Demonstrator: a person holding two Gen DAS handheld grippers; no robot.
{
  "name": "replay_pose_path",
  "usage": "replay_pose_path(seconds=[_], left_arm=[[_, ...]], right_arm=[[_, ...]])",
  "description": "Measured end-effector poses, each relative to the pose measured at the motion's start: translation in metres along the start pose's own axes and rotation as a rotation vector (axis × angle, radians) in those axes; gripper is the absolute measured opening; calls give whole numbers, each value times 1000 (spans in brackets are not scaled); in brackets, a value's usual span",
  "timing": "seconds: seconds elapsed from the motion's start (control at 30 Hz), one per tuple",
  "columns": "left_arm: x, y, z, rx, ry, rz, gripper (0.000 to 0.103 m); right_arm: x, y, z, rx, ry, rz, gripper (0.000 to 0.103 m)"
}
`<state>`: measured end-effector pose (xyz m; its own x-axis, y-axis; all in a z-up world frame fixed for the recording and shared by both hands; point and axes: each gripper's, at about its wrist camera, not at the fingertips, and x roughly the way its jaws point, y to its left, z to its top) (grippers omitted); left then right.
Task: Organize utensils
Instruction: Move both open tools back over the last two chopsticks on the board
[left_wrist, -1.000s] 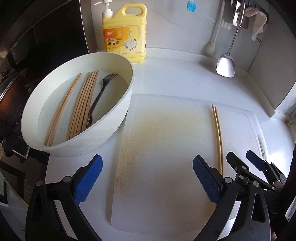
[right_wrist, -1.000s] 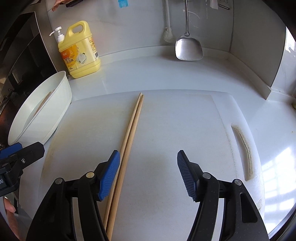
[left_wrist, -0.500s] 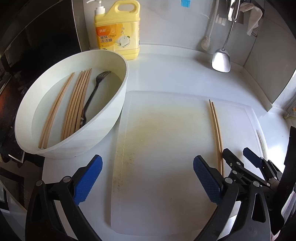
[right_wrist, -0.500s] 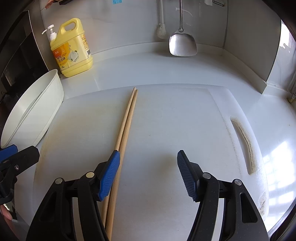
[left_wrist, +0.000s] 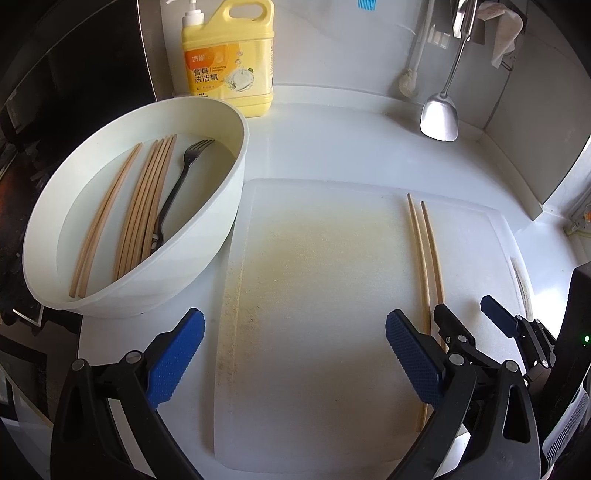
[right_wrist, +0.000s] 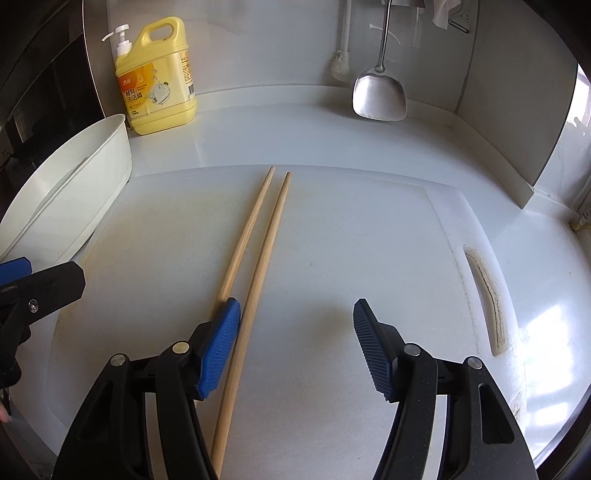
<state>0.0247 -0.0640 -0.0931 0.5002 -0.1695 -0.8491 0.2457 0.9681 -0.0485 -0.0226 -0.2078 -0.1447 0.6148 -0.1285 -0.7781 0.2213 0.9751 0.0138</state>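
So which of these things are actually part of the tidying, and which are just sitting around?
Part of the job:
chopsticks on the board
chopsticks in the basin
fork
basin

Just lying about:
soap bottle
spatula
brush
cutting board

White countertop (left_wrist: 332, 147): carries a white cutting board (left_wrist: 314, 295) at centre frame; a white bowl (left_wrist: 207, 258) at left, just beside the board's left edge; a yellow detergent bottle (left_wrist: 229, 66) at upper left, standing upright against the back wall behind the bowl. On the board's right half: one pair of wooden chopsticks (left_wrist: 424, 236), lying lengthwise, tips slightly apart.
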Motion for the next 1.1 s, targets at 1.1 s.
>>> replay_pose_path(seconds=[1.1], left_arm=[[55,-83,-10,95,-23,-2,91]], right_arm=[[-10,-71,-13,24,-56,4,26]])
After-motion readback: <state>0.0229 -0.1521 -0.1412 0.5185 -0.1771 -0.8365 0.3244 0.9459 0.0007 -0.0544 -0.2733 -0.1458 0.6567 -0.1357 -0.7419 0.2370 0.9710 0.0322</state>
